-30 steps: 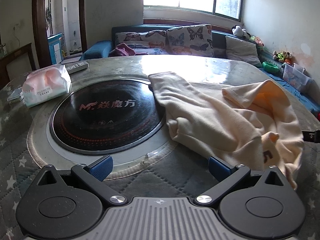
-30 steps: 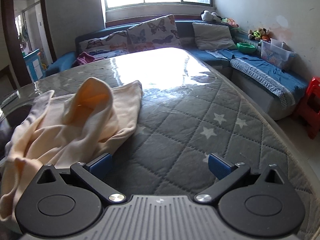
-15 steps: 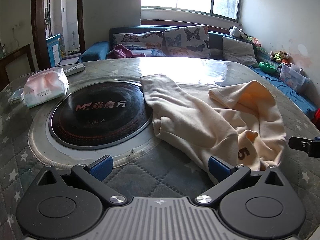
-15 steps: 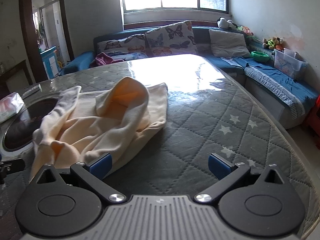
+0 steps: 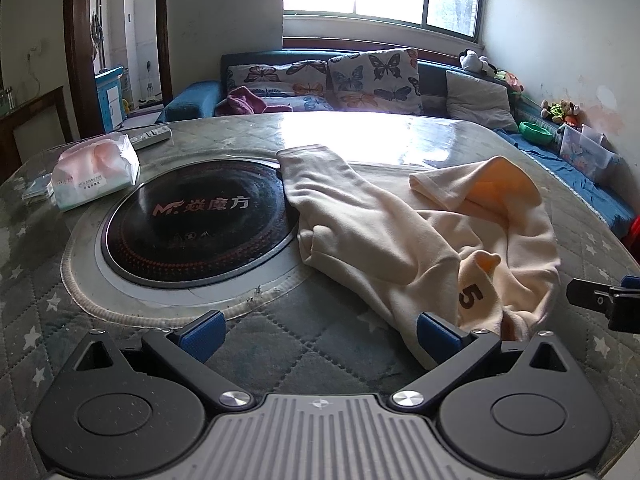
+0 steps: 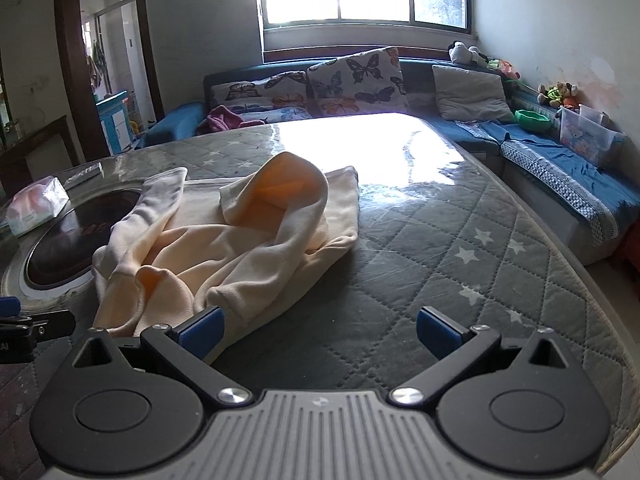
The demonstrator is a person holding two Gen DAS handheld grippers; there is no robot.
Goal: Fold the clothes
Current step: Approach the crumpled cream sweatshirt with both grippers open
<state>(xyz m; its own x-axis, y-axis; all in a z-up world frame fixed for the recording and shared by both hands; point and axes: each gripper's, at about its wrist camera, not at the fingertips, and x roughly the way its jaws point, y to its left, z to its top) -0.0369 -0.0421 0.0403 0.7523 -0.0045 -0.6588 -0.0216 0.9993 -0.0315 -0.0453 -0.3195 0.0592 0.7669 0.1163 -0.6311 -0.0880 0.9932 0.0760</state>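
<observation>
Both grippers drawn back — left gripper (image 5: 318, 330), right gripper (image 6: 318, 330) spread wide, crumpled shirt (image 5: 404, 240) unheld.

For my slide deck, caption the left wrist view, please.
Open left claw faces a crumpled cream shirt beside the cooktop on the table.

We see only a tip of the right gripper (image 5: 604, 300) at the left wrist view's edge, its jaws out of frame. The garment (image 5: 404, 240) covers part of the hotplate (image 5: 192, 224). The tissue pack's (image 5: 96, 172) print is too small to read.
</observation>
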